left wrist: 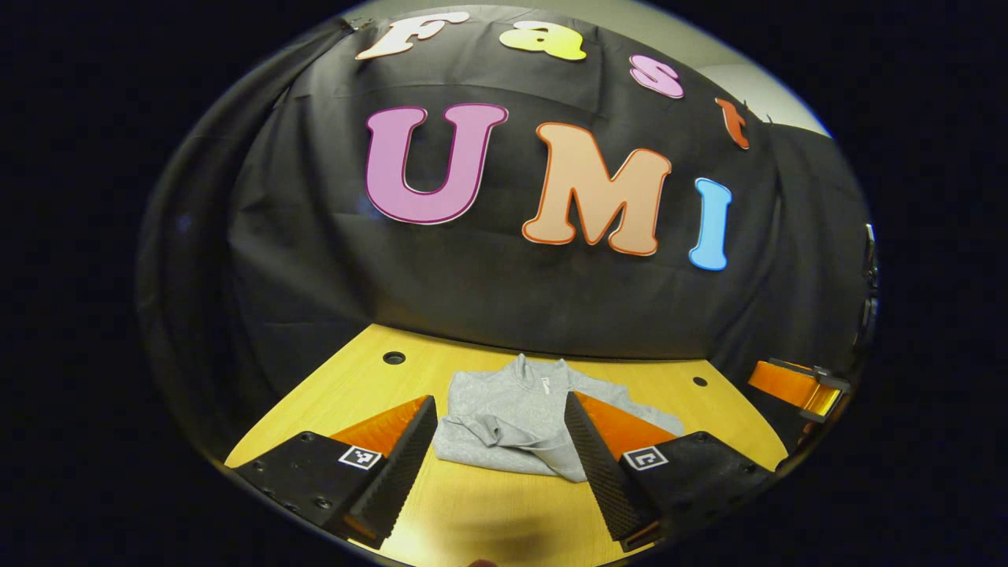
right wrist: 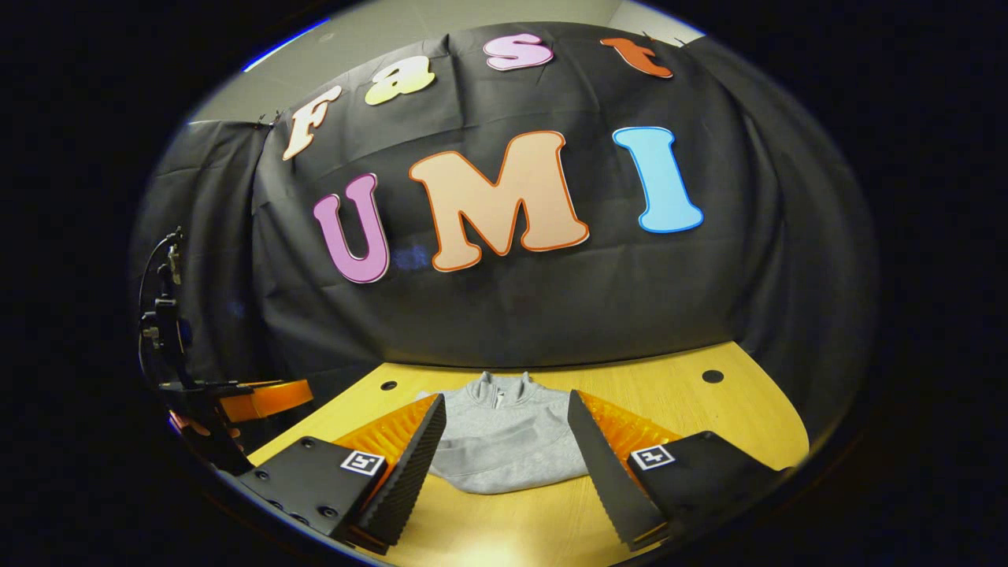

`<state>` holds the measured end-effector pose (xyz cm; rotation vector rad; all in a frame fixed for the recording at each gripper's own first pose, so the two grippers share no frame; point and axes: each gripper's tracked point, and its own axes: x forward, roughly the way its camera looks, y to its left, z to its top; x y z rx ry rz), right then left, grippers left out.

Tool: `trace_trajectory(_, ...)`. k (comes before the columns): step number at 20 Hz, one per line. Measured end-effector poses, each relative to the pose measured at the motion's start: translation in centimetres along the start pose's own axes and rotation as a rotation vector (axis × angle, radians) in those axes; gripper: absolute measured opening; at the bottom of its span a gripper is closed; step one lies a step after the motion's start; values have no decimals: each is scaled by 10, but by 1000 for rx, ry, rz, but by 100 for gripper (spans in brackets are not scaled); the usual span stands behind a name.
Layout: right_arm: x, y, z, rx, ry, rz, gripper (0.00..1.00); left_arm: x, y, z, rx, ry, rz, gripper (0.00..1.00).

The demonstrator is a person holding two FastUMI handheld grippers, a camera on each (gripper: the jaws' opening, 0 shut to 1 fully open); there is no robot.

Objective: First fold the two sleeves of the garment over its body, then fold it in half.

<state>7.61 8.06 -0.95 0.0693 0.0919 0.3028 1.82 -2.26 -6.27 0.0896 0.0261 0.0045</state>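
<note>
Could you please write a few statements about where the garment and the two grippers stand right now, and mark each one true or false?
1. The grey garment lies on a wooden table. True.
2. The left gripper is shut on the garment. False: its fingers stand wide apart and hold nothing.
3. In the left gripper view, a sleeve lies folded over the garment's body. True.
4. The right gripper is open, its fingers clear of the cloth. True.
5. The garment hangs off the table's near edge. False: it lies toward the far side, its collar towards the booth wall.
</note>
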Motion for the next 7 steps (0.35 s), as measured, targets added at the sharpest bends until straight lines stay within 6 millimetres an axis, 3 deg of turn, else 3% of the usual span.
trace_trajectory(4, -27, 16, 0, 20, -26, -5, 97, -23, -7, -16, 20, 22, -17, 95)
trace_trajectory(7, -42, 12, -2, -14, -50, -39, 97, -28, -10, -38, 13, 60, -30, 94)
